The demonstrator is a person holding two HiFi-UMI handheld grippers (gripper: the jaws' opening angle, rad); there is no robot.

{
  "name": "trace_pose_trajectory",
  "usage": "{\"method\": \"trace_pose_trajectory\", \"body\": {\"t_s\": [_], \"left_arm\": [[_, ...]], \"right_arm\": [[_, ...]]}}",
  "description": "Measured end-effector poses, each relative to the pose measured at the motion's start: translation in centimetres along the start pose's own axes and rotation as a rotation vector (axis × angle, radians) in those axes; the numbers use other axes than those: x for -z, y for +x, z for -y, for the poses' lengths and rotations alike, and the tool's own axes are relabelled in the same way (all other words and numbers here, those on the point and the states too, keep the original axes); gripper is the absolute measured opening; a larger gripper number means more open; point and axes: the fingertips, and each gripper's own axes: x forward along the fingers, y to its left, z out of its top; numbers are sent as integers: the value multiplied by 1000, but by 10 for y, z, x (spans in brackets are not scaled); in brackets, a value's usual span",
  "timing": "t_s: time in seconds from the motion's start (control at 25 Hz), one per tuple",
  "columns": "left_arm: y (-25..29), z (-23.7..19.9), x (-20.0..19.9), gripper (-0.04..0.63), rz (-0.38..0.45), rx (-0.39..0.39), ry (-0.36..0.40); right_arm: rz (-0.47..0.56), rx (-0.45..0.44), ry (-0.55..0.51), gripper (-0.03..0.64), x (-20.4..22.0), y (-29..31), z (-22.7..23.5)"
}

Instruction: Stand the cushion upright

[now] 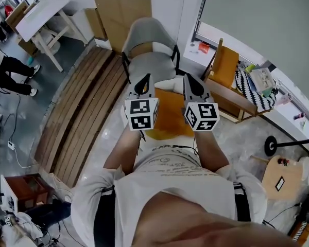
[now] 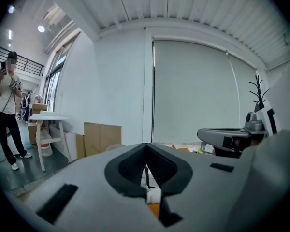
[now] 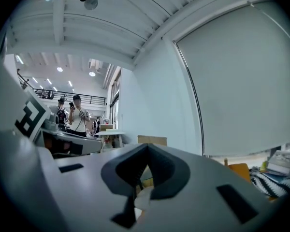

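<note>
1. Beneath the two raised grippers, the orange cushion (image 1: 169, 116) lies just in front of the grey chair (image 1: 147, 40); the marker cubes hide part of it, and it is not standing upright
2. The left gripper (image 1: 144, 81) is held out over the cushion's left side with its fingers pressed together and nothing between them; only slivers of white and orange show through the gap behind the pads
3. The right gripper (image 1: 191, 82) hangs level beside it over the cushion's right side, its fingers likewise closed on nothing
4. Neither gripper touches the cushion, as far as the head view shows
5. Left of the chair, a wooden slatted panel (image 1: 80, 122) lies on the floor, with a white table (image 1: 41, 17) and cardboard sheets (image 1: 122, 14) against the wall behind
6. A bystander (image 2: 7, 115) stands near the table holding a phone
</note>
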Motion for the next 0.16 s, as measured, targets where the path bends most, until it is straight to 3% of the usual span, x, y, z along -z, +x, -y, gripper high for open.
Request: {"method": "trace_pose_trajectory", "body": {"t_s": [0.16], "left_arm": [[1,0,0,20,-3,11,-29]], "right_arm": [[12,-12,-21,28,-4,1,-3]]}}
